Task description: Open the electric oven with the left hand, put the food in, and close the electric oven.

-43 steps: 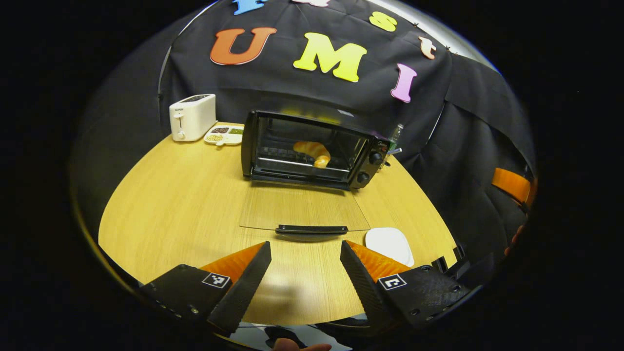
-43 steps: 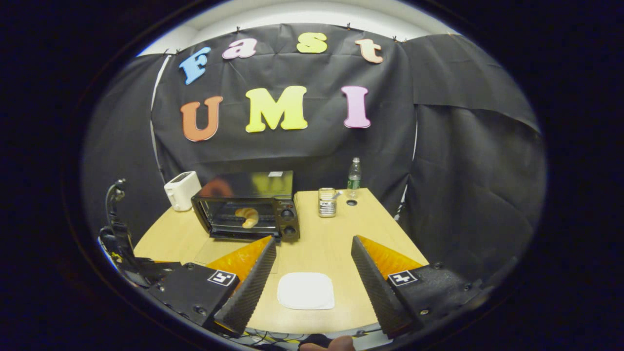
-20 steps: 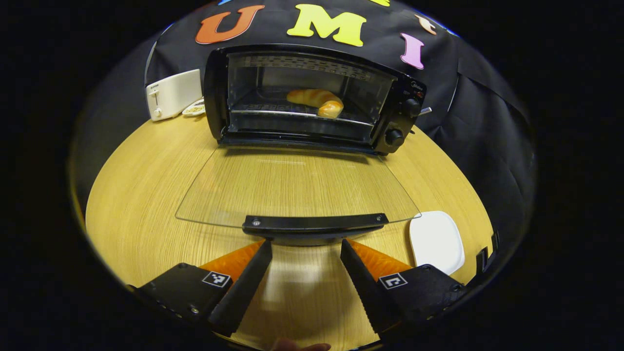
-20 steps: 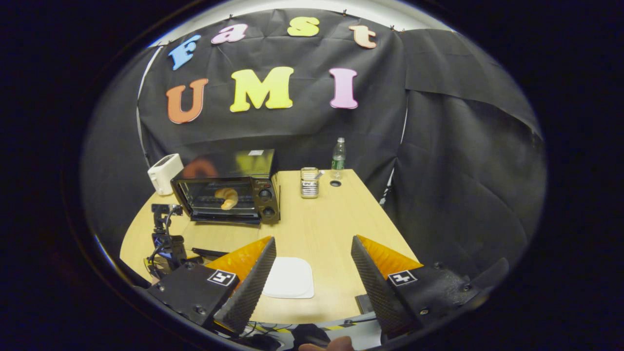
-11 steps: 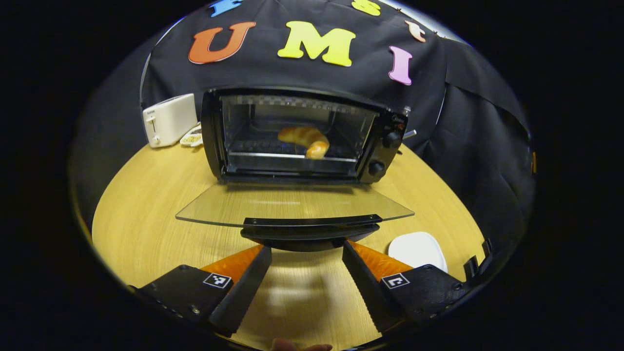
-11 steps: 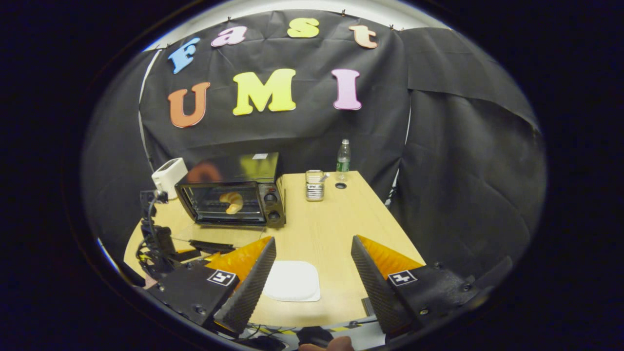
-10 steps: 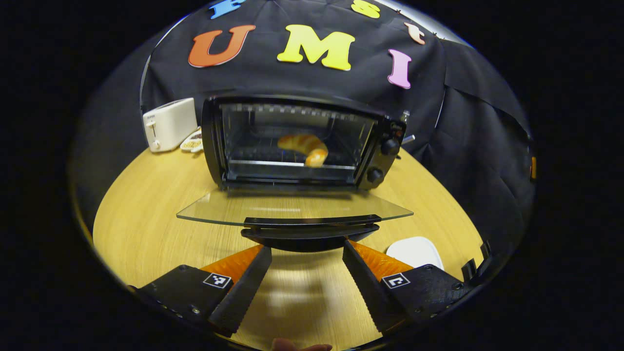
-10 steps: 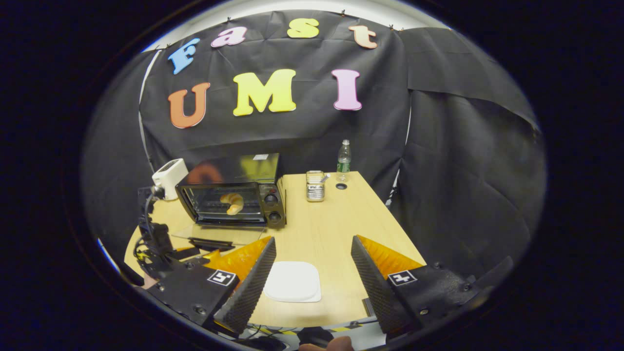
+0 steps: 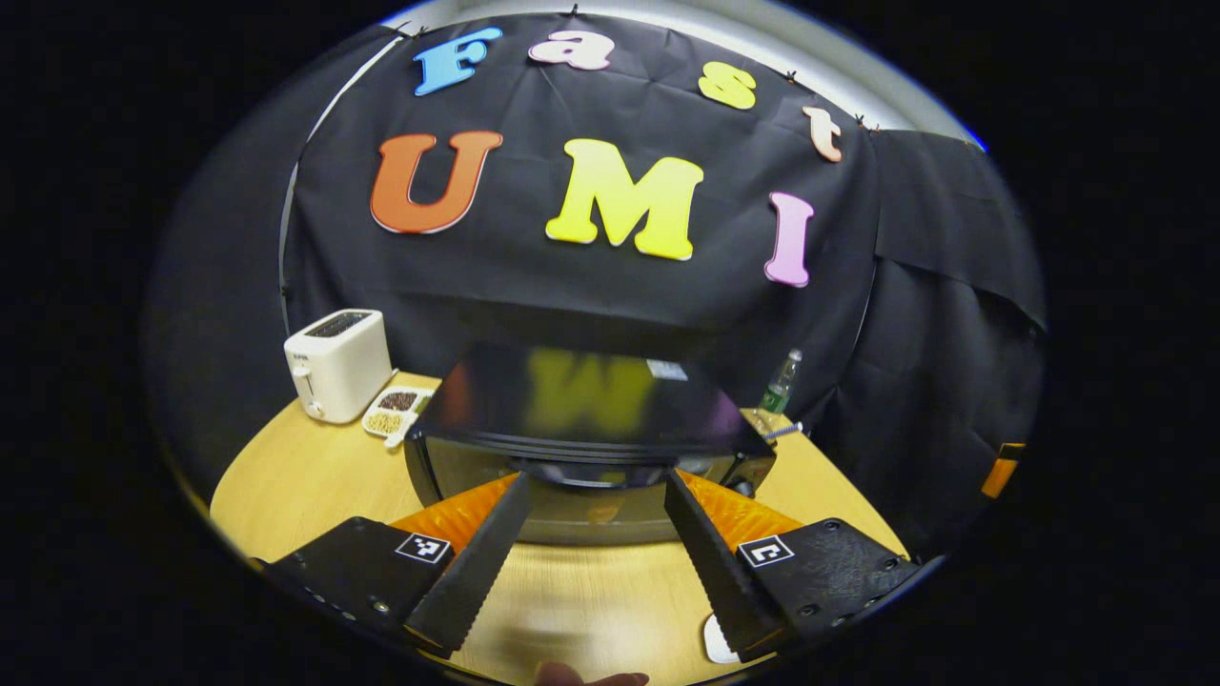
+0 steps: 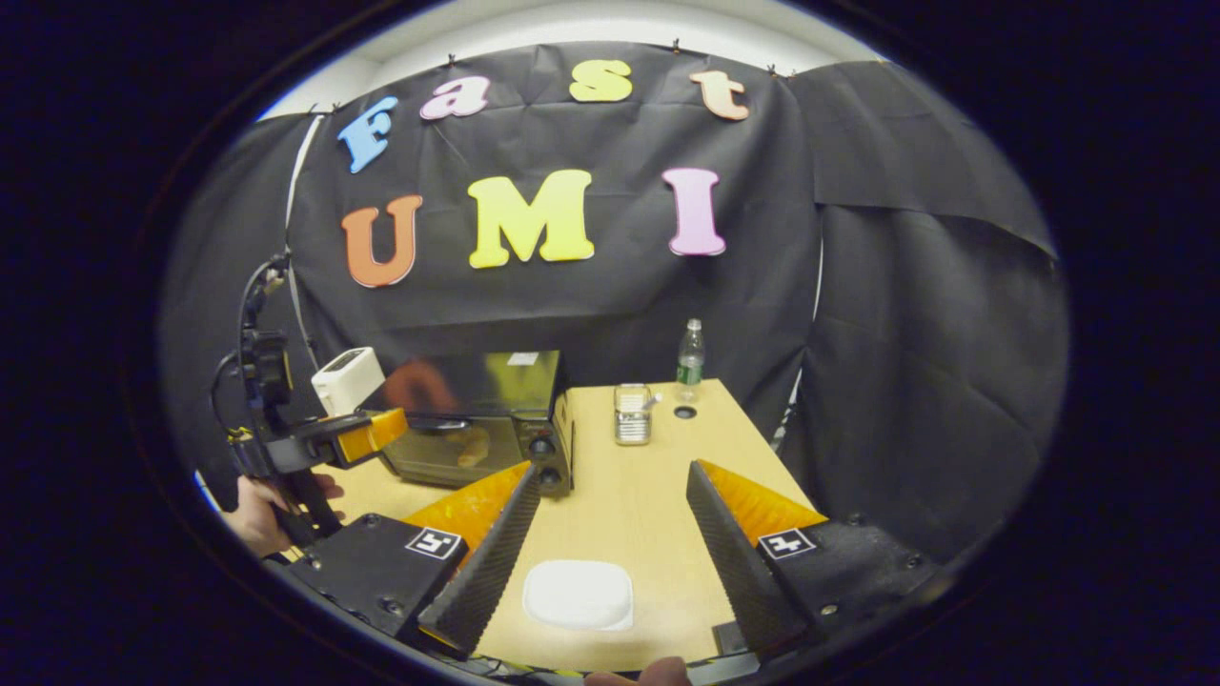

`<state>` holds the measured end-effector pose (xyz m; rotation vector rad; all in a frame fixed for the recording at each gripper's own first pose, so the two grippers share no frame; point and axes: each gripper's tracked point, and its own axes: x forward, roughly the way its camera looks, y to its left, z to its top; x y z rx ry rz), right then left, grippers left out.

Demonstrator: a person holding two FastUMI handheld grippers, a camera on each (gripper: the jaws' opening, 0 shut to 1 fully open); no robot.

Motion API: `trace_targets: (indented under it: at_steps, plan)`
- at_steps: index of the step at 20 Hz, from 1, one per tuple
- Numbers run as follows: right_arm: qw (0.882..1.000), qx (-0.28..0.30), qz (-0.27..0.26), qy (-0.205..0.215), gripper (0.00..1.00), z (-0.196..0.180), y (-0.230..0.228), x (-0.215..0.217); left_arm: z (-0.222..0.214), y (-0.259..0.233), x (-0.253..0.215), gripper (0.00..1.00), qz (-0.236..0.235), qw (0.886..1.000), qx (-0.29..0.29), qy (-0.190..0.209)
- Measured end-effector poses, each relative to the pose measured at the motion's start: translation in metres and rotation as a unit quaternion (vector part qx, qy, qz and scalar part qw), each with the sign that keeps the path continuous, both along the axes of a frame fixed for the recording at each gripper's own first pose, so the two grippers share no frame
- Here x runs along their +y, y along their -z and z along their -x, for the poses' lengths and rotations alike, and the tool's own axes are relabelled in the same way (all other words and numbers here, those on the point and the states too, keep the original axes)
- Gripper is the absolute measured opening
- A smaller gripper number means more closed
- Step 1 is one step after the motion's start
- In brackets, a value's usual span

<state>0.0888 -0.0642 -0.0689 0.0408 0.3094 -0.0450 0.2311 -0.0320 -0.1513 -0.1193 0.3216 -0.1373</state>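
Observation:
The black electric oven (image 9: 581,395) stands mid-table with its glass door (image 9: 591,510) swung up against the front; I cannot tell if it is fully latched. A croissant (image 10: 472,448) shows dimly through the glass. My left gripper (image 9: 596,476) is open, its fingers on either side of the door handle (image 9: 591,472) at the door's top edge, not pressing it. In the right gripper view a hand (image 10: 255,514) holds that left gripper (image 10: 367,433) at the oven (image 10: 477,405) front. My right gripper (image 10: 612,467) is open and holds nothing, hanging above the white plate (image 10: 579,593).
A white toaster (image 9: 335,364) and a snack dish (image 9: 393,412) sit at the back left of the wooden table (image 9: 286,476). Right of the oven are a metal tin (image 10: 630,414) and a water bottle (image 10: 690,351). Black cloth walls close in behind and to the right.
The oven door has swung from lying flat open up against the oven front. My left gripper rose and moved in with the handle. The right gripper barely moved.

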Motion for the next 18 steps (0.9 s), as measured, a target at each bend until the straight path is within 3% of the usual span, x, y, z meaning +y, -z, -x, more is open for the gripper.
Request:
trace_targets:
  at_steps: [5,9,13,18]
  plan:
    - [0.996,-0.067,0.017,-0.063,0.98,-0.041,-0.051,0.012,0.015,-0.080,-0.006,0.94,0.016,0.997,-0.067,-0.024]
    - [0.991,-0.095,0.006,-0.099,0.98,-0.046,-0.065,0.032,0.052,-0.126,0.010,0.94,0.011,0.994,-0.102,-0.047]
    - [0.990,-0.103,-0.019,-0.095,0.97,-0.015,-0.073,0.053,0.103,-0.141,0.034,0.94,-0.008,0.993,-0.107,-0.058]
    - [0.990,-0.120,-0.021,-0.078,0.97,0.042,-0.086,0.069,0.177,-0.147,0.049,0.94,0.004,0.993,-0.104,-0.060]
